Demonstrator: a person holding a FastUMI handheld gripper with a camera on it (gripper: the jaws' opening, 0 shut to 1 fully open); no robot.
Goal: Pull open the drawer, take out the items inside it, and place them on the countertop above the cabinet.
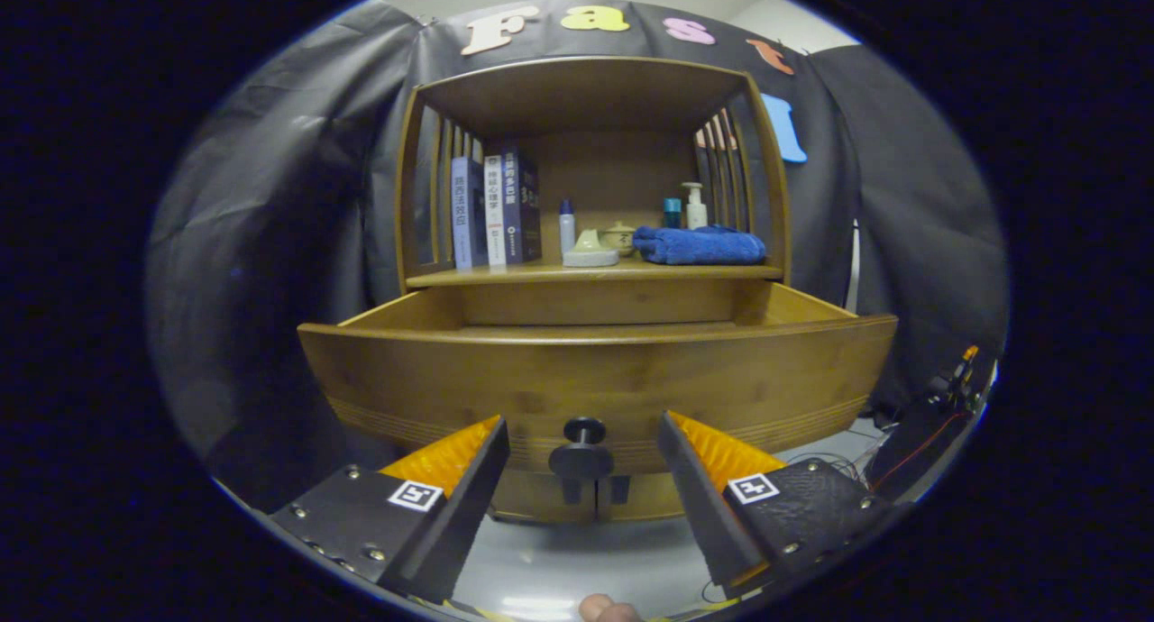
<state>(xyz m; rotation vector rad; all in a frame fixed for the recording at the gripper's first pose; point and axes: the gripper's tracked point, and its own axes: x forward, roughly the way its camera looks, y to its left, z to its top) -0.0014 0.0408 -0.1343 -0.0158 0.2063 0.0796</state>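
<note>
The gripper (581, 478) is spread wide, its fingers flanking the knob (581, 458) without touching it. The drawer (595, 370) stands pulled out below the countertop (595, 273). Its inside is hidden behind the front panel, so a blind reach risks striking wood or missing items.

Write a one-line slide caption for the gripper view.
Open gripper flanks the black knob of the pulled-out wooden drawer, below a countertop holding books and a blue towel.
</note>
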